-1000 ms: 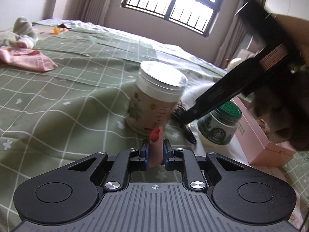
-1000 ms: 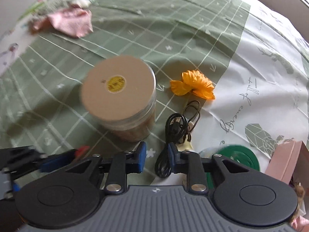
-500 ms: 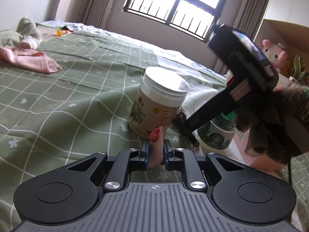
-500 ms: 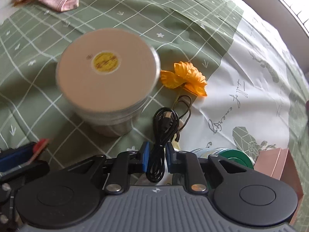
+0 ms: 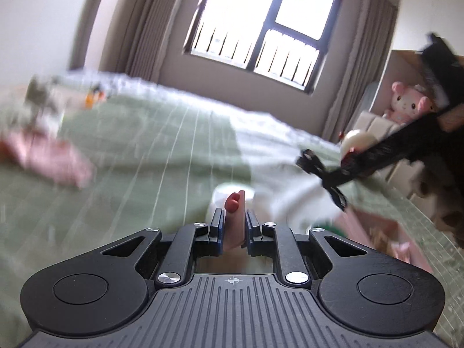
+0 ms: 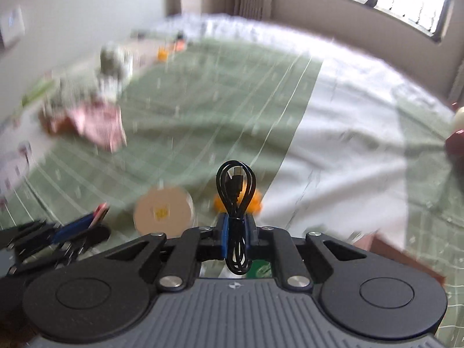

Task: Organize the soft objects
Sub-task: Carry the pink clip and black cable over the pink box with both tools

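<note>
My left gripper (image 5: 234,214) is shut on a flat pink piece with a red tip (image 5: 233,203), held up over the green checked bed (image 5: 145,174). My right gripper (image 6: 237,221) has a coiled black cable (image 6: 236,179) between its pads; the jaws are closing on it and it hangs clear of the bed. The left wrist view shows that cable (image 5: 317,166) in the air at the right. An orange fabric flower (image 6: 256,200) lies below it. The left gripper (image 6: 95,220) is at the lower left of the right wrist view.
A tan-lidded jar (image 6: 162,211) stands on the bed beside the flower. A pink cloth (image 6: 98,124) and a grey plush (image 6: 113,61) lie far left. A pink box (image 5: 377,232) and a green-lidded jar (image 6: 261,269) sit near right. A pink plush (image 5: 406,104) sits on a shelf.
The right gripper's jaws closed around the black cable and lifted it off the bed. Both grippers rose, and the jar and bed dropped lower in view. The left grip is unchanged.
</note>
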`<action>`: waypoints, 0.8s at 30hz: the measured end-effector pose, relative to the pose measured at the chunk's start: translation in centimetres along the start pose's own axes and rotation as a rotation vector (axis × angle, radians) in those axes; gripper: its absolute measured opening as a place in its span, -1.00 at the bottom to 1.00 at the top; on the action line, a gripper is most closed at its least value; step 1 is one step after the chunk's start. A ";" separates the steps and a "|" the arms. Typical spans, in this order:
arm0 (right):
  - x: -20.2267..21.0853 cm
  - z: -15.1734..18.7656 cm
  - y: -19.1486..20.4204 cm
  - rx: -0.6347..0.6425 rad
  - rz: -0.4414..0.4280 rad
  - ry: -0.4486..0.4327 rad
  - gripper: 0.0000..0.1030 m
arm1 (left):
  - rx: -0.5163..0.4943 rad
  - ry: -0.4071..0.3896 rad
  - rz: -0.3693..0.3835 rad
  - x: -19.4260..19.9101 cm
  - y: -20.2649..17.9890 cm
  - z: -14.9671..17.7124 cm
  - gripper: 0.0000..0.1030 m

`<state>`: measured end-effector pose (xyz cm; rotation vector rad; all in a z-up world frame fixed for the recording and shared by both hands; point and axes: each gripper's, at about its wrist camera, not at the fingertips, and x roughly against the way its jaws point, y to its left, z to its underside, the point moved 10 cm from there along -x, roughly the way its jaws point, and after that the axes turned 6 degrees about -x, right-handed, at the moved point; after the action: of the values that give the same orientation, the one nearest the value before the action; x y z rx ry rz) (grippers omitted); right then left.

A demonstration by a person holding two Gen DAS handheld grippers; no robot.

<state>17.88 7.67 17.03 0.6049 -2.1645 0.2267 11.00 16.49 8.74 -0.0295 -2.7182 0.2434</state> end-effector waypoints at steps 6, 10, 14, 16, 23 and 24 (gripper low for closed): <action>7.6 -2.0 -6.6 -0.096 -0.004 -0.143 -0.80 | -0.170 -0.060 0.015 -2.4 -6.6 -7.3 -0.66; 11.2 -0.3 -13.1 -0.185 0.016 -0.197 -0.80 | -0.222 -0.033 0.137 -4.4 -14.4 -7.3 -0.66; 12.6 3.1 -19.4 -0.264 0.057 -0.208 -0.80 | -0.264 0.040 0.264 -7.0 -22.1 -4.4 -0.66; 12.5 5.0 -21.8 -0.310 0.068 -0.205 -0.80 | -0.293 0.079 0.315 -8.3 -25.4 -2.4 -0.66; 8.8 11.3 -26.8 -0.398 0.113 -0.147 -0.80 | -0.324 0.231 0.466 -12.7 -33.0 4.3 -0.66; 8.1 11.9 -27.2 -0.407 0.113 -0.139 -0.79 | -0.320 0.248 0.480 -13.3 -33.4 5.0 -0.65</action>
<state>18.92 -22.98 14.68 0.2724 -2.2920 -0.1996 21.67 -18.01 4.74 -0.7549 -2.4352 -0.0617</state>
